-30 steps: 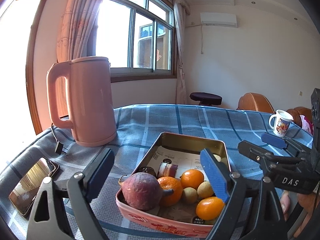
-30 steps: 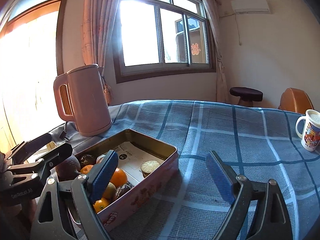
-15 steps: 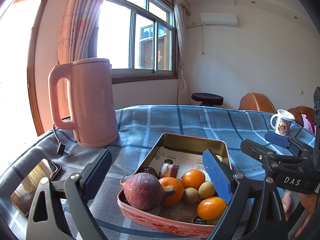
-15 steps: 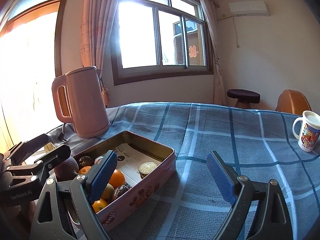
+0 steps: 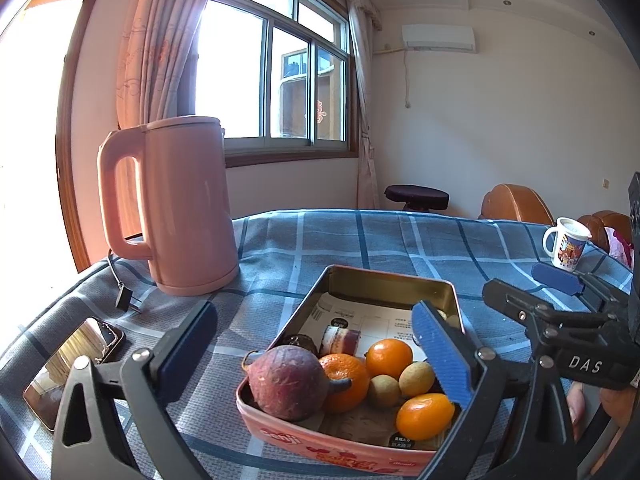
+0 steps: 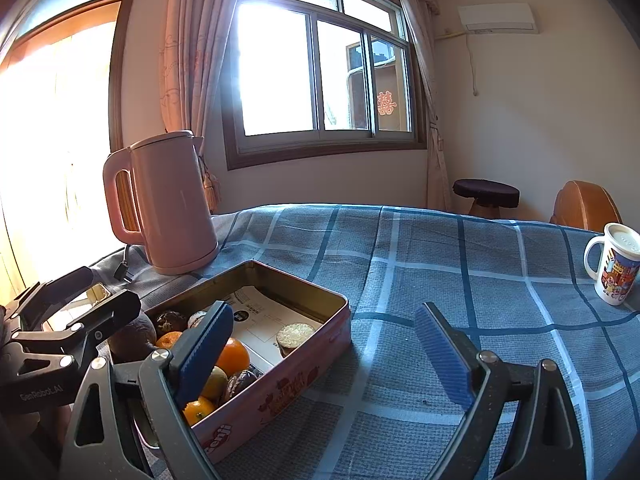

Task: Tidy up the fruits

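A pink tin (image 5: 384, 276) lies on the blue checked cloth, lined with paper. At its near end sit a purple-brown round fruit (image 5: 286, 384), three oranges (image 5: 388, 358) and two small tan fruits (image 5: 416, 378). My left gripper (image 5: 314, 312) hovers just before that end. Its jaws are opening, with nothing pressed between the pads. My right gripper (image 6: 324, 312) stands open at the tin's (image 6: 280, 372) right side, over bare cloth and holding nothing. A round pale piece (image 6: 294, 334) lies mid-tin. Each gripper shows at the edge of the other's view.
A pink kettle (image 5: 180, 208) stands at the back left, its plug (image 5: 126, 300) lying loose on the cloth. A phone (image 5: 72, 364) lies near the left edge. A printed mug (image 6: 612, 268) stands at the far right. A stool and wooden chairs are beyond the table.
The left gripper's jaws have spread wider apart. The right gripper's jaws look almost the same. Neither hand has shifted, and the fruits lie where they were.
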The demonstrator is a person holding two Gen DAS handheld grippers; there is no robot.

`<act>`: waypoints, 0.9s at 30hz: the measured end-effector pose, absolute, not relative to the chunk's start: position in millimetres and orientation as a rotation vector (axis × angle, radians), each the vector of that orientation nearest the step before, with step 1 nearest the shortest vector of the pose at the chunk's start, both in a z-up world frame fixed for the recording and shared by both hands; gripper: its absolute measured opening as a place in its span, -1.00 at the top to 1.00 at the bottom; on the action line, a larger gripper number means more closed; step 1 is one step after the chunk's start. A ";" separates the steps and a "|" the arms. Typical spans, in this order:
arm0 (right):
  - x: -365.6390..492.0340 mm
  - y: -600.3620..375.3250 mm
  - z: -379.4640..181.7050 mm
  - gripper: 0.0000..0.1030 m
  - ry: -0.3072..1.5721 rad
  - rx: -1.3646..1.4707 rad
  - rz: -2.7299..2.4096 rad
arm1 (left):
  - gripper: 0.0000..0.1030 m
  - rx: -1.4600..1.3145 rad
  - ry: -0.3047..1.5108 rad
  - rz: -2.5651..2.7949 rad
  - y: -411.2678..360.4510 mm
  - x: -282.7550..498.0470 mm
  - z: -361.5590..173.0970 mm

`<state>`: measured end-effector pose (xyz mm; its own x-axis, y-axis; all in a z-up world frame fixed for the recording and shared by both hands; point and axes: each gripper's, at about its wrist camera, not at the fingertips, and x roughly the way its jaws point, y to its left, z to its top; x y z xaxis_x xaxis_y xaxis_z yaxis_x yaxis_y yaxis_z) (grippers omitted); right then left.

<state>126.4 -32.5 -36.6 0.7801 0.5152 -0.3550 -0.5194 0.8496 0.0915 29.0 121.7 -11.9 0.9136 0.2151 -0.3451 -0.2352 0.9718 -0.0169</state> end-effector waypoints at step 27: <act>124.9 -37.0 -35.7 -0.83 0.365 -0.015 0.540 | -1.00 -0.029 0.351 0.232 114.8 30.1 -12.2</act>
